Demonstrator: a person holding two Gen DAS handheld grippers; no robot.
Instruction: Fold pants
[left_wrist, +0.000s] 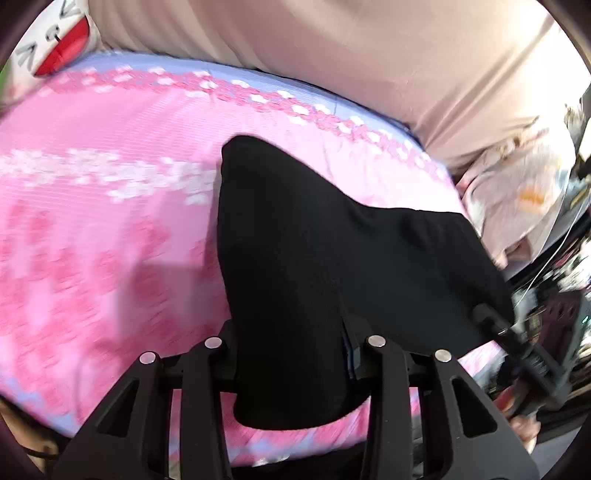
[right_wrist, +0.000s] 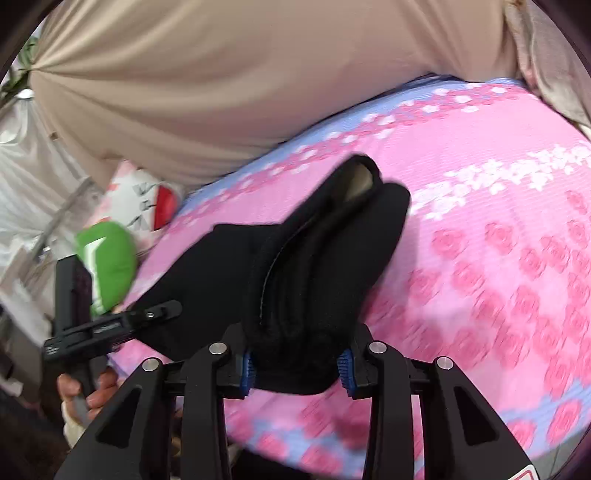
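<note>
The black pants hang lifted over a pink flowered bed cover. My left gripper is shut on one end of the black cloth, which drapes over its fingers. My right gripper is shut on a thick bunched part of the pants, squeezed between its blue pads. The cloth stretches between the two grippers. The right gripper shows at the right edge of the left wrist view; the left gripper shows at the left of the right wrist view, held by a hand.
A beige curtain hangs behind the bed. A white and red printed cushion and a green object lie at one bed edge. A pale printed cloth lies at the other edge, with clutter beyond it.
</note>
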